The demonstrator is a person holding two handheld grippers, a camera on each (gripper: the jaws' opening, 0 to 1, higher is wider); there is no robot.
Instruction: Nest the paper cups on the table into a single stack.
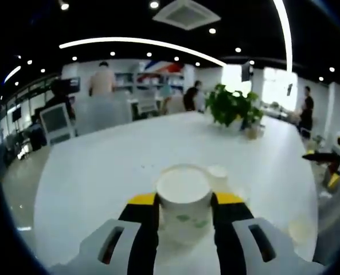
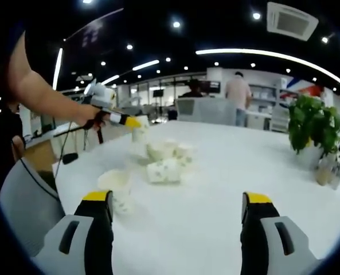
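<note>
Stacking looks barely begun — the left gripper (image 1: 184, 200) has its yellow-tipped jaws closed on one upright white paper cup with green markings (image 1: 184, 197), held over the broad white desk (image 1: 101, 166). In the right gripper view, the right gripper (image 2: 178, 206) has its jaws wide with nothing between them. Loose white paper cups (image 2: 167, 163) lie scattered on the desk, some tipped — all unnested. A leafy green potted plant (image 2: 314, 127) stands well apart.
</note>
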